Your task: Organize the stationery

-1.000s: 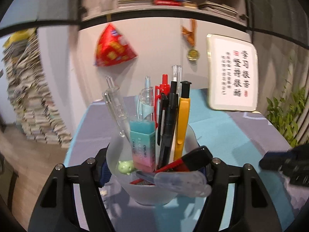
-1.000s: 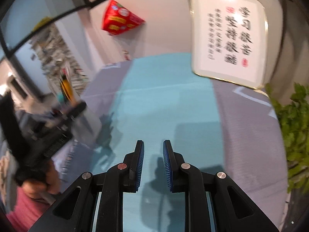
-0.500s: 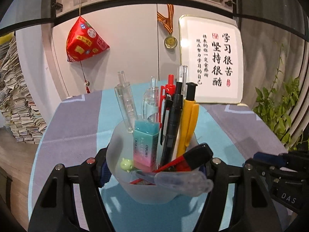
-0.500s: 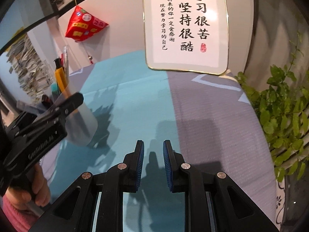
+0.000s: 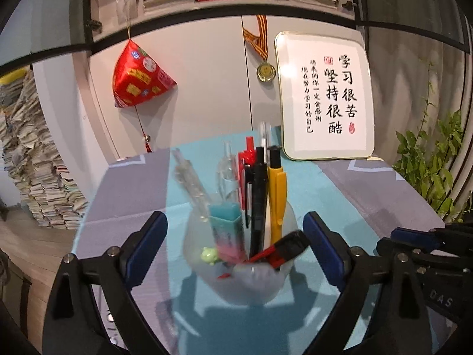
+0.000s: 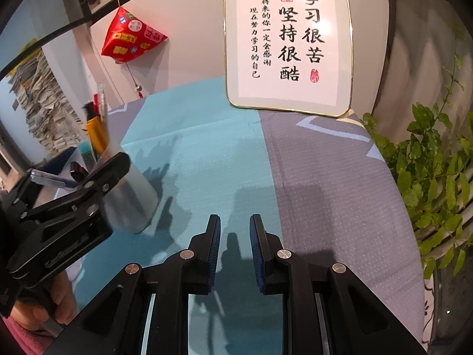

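- Two grippers over a teal-and-grey tablecloth (image 6: 207, 153), near things first.
- Left gripper (image 5: 235, 238): jaws opening, blue pads clear of the cup on both sides, nothing clamped.
- Between those jaws, standing on the cloth: frosted pen cup (image 5: 239, 278), packed with stationery.
- Inside the cup, nearest the left gripper: red-and-black marker (image 5: 283, 250) leaning across the rim, small green figure (image 5: 209, 255), teal-and-pink eraser (image 5: 226, 230).
- Behind these, upright: yellow pen (image 5: 277, 195), black pen (image 5: 259, 195), red pen (image 5: 247, 159), clear pens.
- Right gripper (image 6: 235, 250): jaws nearly together with a narrow gap, nothing between the pads, only cloth beyond them.
- Left of the right gripper: same cup, near but not touching; a hand (image 6: 38, 310) on the left gripper's handle, low at the frame edge.
- Beyond both grippers, at the table's far edge: framed calligraphy board (image 6: 288, 44) leaning on the wall.
- Right of the right gripper: green plant (image 6: 428, 177).
- Farthest: red hanging ornament (image 5: 139, 80), medal (image 5: 266, 72), stacked papers (image 5: 32, 171).
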